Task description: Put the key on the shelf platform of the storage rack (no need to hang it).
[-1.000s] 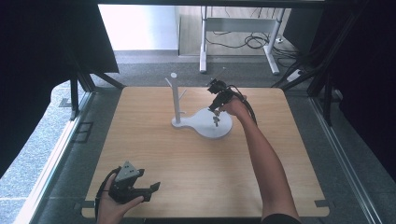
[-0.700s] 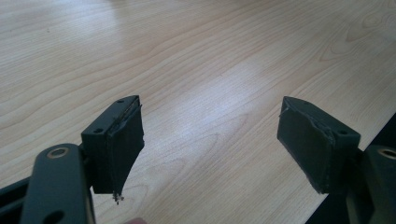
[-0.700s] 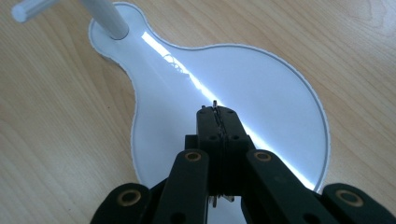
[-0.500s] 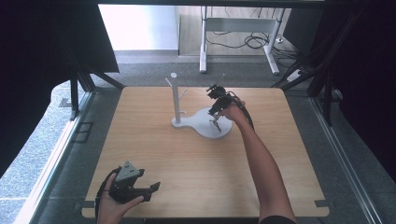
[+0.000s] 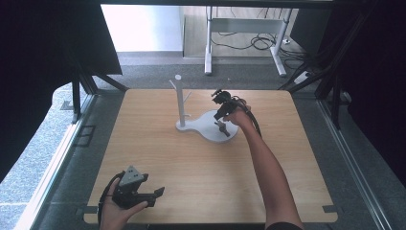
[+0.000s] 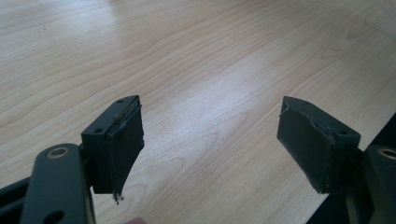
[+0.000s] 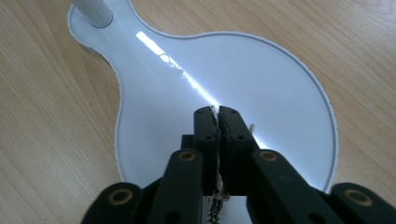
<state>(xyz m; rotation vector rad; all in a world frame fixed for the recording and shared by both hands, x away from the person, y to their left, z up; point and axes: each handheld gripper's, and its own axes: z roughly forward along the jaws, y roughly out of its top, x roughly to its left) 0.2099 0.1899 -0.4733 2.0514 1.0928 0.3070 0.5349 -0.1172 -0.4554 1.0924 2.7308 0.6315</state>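
Care is needed at the white stand (image 7: 224,70), which is placed at the far middle of the table (image 5: 191,182). The right gripper (image 7: 217,112) is held just above the stand's round tray, its jaws pressed together on a fine chain (image 7: 215,205); only a short length is seen between the jaws. For a clean step, the chain is best raised toward the upright post (image 5: 180,98) and kept taut, judging by its thinness. The left gripper (image 6: 210,140) is rested at the table's near edge, jaws spread wide, nothing between them.
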